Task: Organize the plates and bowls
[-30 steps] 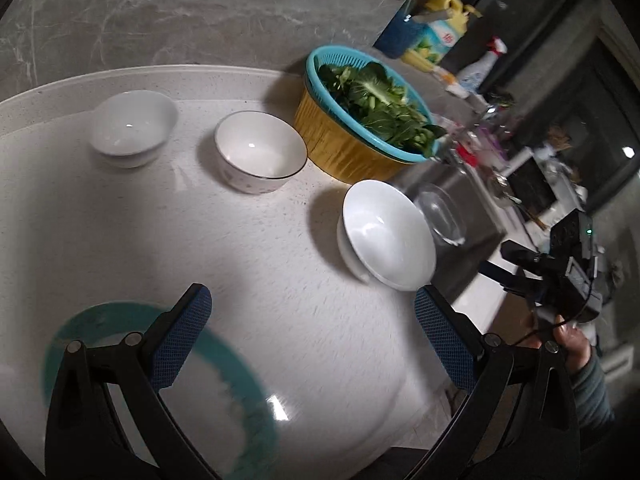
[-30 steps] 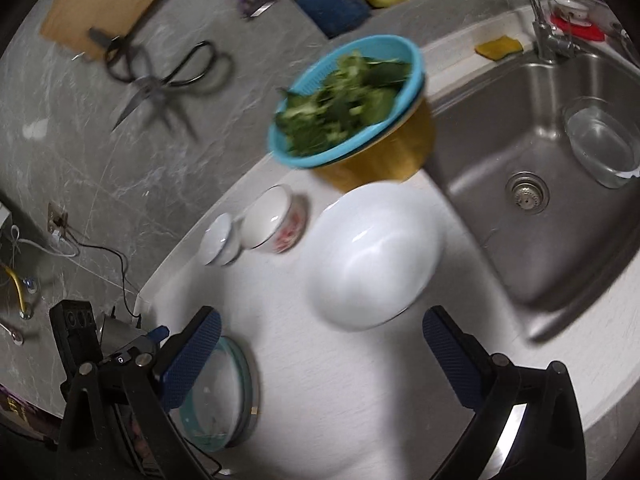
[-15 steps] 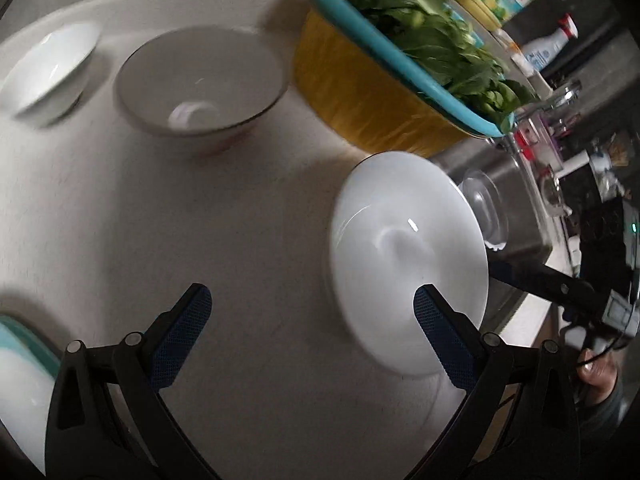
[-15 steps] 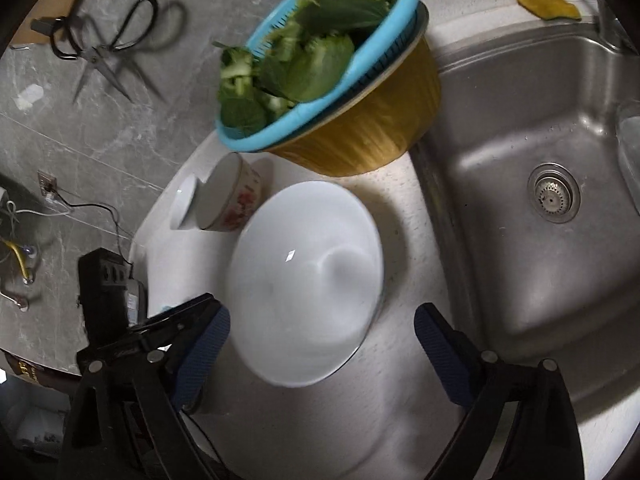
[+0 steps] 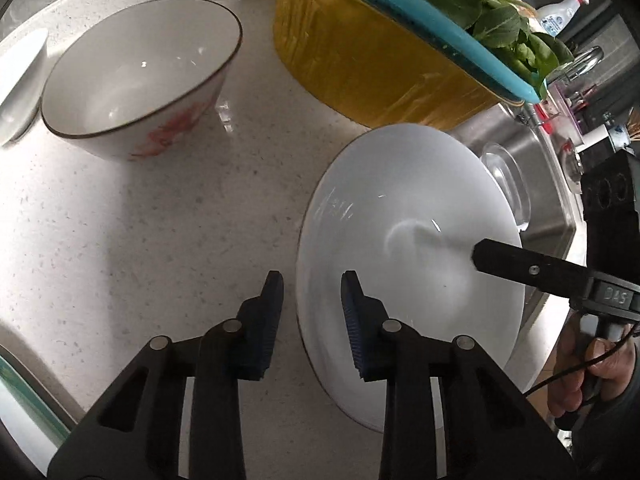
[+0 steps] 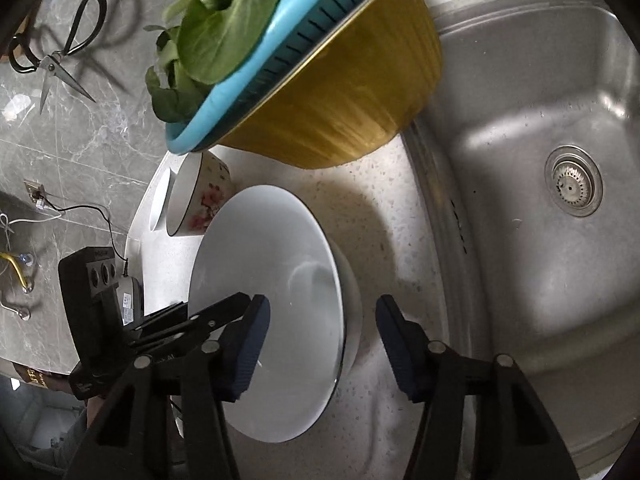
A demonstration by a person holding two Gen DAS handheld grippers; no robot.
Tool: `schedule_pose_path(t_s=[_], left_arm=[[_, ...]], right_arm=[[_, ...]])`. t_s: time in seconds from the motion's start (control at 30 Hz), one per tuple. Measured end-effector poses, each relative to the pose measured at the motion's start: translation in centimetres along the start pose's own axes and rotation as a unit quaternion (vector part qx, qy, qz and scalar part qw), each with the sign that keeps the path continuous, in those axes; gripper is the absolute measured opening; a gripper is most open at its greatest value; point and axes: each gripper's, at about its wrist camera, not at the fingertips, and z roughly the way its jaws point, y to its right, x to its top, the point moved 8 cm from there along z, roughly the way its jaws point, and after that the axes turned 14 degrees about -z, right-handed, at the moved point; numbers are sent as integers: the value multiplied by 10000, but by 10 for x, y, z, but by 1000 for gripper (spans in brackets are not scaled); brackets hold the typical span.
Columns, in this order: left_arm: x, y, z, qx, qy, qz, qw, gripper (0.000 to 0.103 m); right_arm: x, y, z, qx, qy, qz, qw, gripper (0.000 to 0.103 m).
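The left gripper (image 5: 312,312) is closing its jaws over the near rim of the white bowl (image 5: 404,216). The rim is standing between the two blue pads, one pad outside and one inside, but a gap is still showing on each side, so the pads are not pressing yet. The right gripper (image 6: 322,344) is closing too, at a wider opening. Its jaws are straddling the right wall of the same white bowl (image 6: 272,264), one pad over the inside, the other outside, and neither is touching.

The bowl is sitting on the speckled countertop (image 5: 140,240), just beside the steel sink (image 6: 540,160). In the left wrist view one finger of the right gripper is reaching over the bowl from 3 o'clock, and a hand (image 5: 584,376) is holding that tool at 4 o'clock.

Further, at 10 o'clock from the bowl, a flowered bowl (image 5: 140,76) with a dark rim is standing upright, and a small white bowl (image 5: 20,84) is near it at the edge. At 12 o'clock a yellow basin (image 5: 376,64) is carrying a blue strainer (image 6: 288,44) full of green leaves (image 6: 208,44). Scissors (image 6: 60,56) are hanging on the grey wall, far behind.
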Motion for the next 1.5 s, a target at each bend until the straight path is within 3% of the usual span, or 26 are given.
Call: schedule_pose_path(t_s=[0.03,0.1,0.17,0.5,0.77,1.2,1.5], left_arm=[[0,2,2,5,-2,9,10000,24],[-1,6,6,-38,-14,-2,10000,19],[-2,8,9,-57,-44,-29,10000,15],[-21,1,0,1,-5,-61,10000,12],[-51,-11,-28,15,-31,-141,9999,12],[-135,-58,-74,68,-334,-567,9978,12],[-145,-64,-71,175,-375,-666,9969,12]], right_arm=[[-1,0,1,-55,-60,-47,10000,50],[-2,2,4,-187,-146,-103,9997,30],[-4,4,6,-354,-207,-153,9990,17],[-7,0,8,-584,-279,-344,9973,14],[-21,-24,0,-467,-405,-494,9969,13],[-65,-65,8,-69,-945,-621,9936,13],[-79,-75,16,-43,-1145,-740,9906,14]])
